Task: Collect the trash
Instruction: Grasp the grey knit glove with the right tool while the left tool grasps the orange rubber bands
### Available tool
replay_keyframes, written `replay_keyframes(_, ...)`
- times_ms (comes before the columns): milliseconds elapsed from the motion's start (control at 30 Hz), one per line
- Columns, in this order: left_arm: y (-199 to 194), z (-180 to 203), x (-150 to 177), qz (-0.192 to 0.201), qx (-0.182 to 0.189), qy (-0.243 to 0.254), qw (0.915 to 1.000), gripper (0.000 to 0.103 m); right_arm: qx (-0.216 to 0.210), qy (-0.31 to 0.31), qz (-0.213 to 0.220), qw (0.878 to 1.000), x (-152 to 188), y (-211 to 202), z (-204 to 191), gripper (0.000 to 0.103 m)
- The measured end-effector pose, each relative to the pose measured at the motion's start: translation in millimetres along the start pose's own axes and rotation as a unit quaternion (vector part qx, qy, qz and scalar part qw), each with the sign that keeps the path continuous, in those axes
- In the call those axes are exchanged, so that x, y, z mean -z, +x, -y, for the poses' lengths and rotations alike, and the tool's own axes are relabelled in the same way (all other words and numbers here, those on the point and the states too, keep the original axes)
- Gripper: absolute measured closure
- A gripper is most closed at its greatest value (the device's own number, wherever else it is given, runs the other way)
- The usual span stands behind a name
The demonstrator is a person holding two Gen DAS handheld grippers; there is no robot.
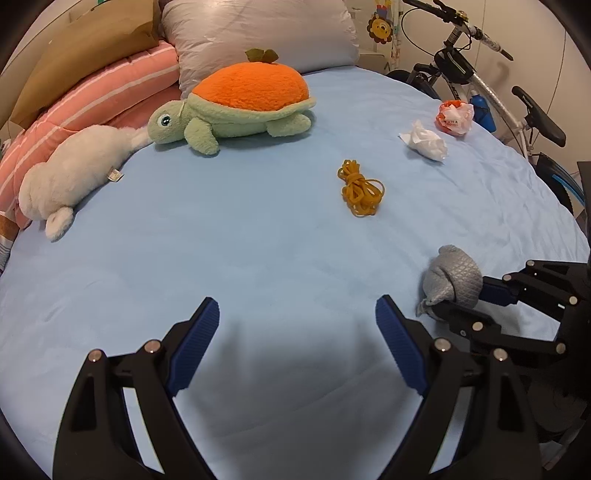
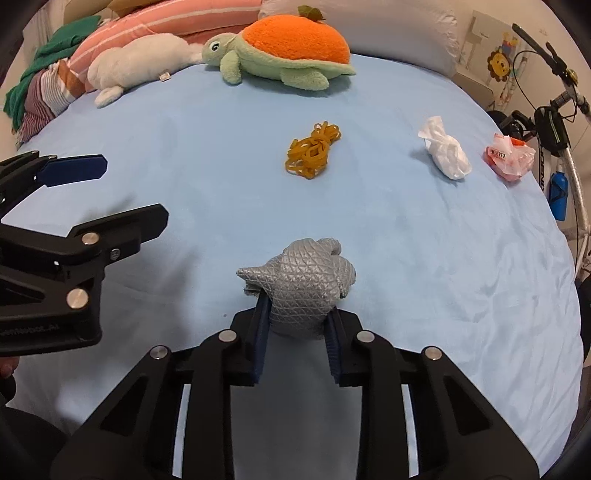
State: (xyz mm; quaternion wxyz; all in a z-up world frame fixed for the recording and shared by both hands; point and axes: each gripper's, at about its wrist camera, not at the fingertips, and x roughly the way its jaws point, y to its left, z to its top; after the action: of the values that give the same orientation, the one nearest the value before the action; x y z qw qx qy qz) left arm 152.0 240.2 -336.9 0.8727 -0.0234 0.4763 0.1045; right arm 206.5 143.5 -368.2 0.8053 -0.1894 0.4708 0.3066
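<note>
A crumpled silver foil wrapper sits on the light blue bed sheet, and my right gripper is shut on it, a blue pad pressing each side. From the left wrist view the same wrapper shows at the right, pinched by the right gripper. My left gripper hovers open over bare sheet, holding nothing; it also appears at the left. Farther off lie a bundle of yellow rubber bands, a crumpled white tissue and an orange-and-white wrapper.
A plush turtle with an orange shell and a white plush animal lie at the far side by pink striped bedding and a grey pillow. A bicycle stands beyond the bed's right edge.
</note>
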Motion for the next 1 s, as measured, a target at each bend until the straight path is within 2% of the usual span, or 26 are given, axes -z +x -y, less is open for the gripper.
replay_keyframes(100, -1, 1, -2, 0.002, 0.001, 0.002, 1.0, 0.016, -0.005, 0.008, 0.01, 1.0, -1, -7, 5, 0.084)
replay_keyframes(367, -2, 8, -15, 0.01, 0.011, 0.006, 0.9999, 0.016, 0.028, 0.029, 0.05, 0.998, -15, -34, 29, 0.084)
replay_keyframes(633, 6, 26, -48, 0.024, 0.022, 0.021, 0.9992, 0.016, 0.047, 0.044, 0.062, 0.996, -31, -36, 62, 0.084)
replay_keyframes(800, 27, 40, -75, 0.023, 0.041, 0.02, 0.9987, 0.016, 0.053, 0.052, 0.07, 0.995, -45, -29, 83, 0.084)
replay_keyframes(1000, 65, 47, -94, 0.014, 0.035, 0.004, 0.9993, 0.017, 0.058, 0.06, 0.069, 0.994, -58, -10, 109, 0.084)
